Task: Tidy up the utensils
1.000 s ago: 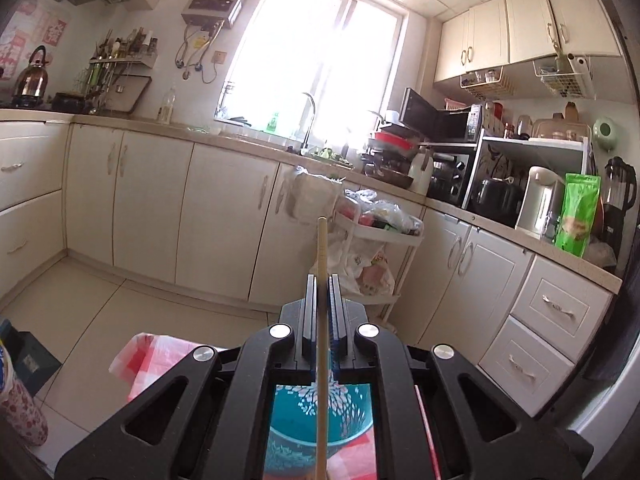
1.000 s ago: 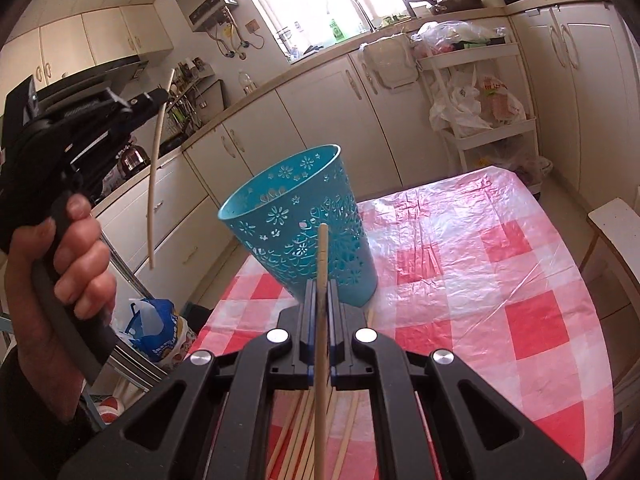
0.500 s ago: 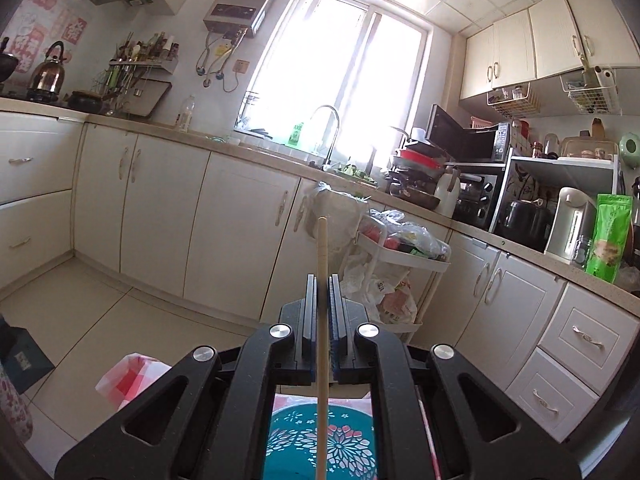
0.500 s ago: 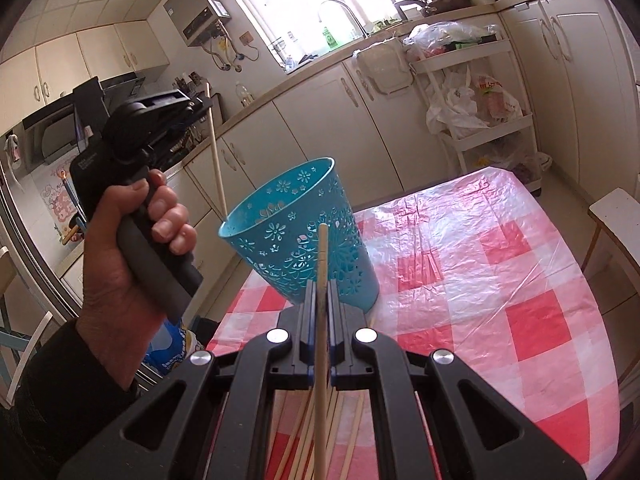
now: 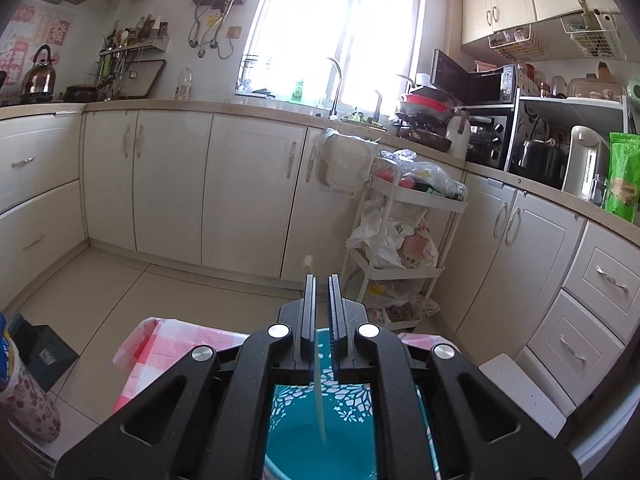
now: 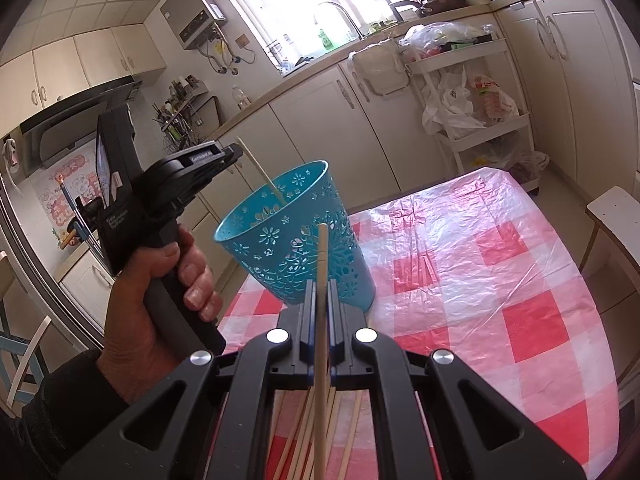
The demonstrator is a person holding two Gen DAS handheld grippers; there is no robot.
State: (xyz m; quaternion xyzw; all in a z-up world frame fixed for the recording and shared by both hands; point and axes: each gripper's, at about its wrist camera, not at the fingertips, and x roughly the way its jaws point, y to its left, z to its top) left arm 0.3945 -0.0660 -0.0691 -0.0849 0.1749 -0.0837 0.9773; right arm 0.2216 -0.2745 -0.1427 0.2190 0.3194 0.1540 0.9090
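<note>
A teal perforated cup (image 6: pixel 296 240) stands on the red-checked tablecloth (image 6: pixel 480 264); its inside shows in the left wrist view (image 5: pixel 320 440). My left gripper (image 5: pixel 321 284) is just above the cup's rim, jaws slightly apart. A pale chopstick (image 5: pixel 318 392) hangs loose between them, its lower end inside the cup; it also shows in the right wrist view (image 6: pixel 262 168). My right gripper (image 6: pixel 321 292) is shut on another chopstick (image 6: pixel 321 320), near side of the cup. Several more chopsticks (image 6: pixel 304 432) lie on the cloth below it.
White kitchen cabinets (image 5: pixel 168 184) run along the far wall. A white trolley (image 5: pixel 400 248) with bags stands past the table. A white chair (image 6: pixel 616 216) is at the table's right edge. A floral bag (image 5: pixel 24 392) sits low left.
My left gripper moved over the cup and opened slightly. Its chopstick slipped down from the jaws into the cup. My right gripper stayed shut on its chopstick.
</note>
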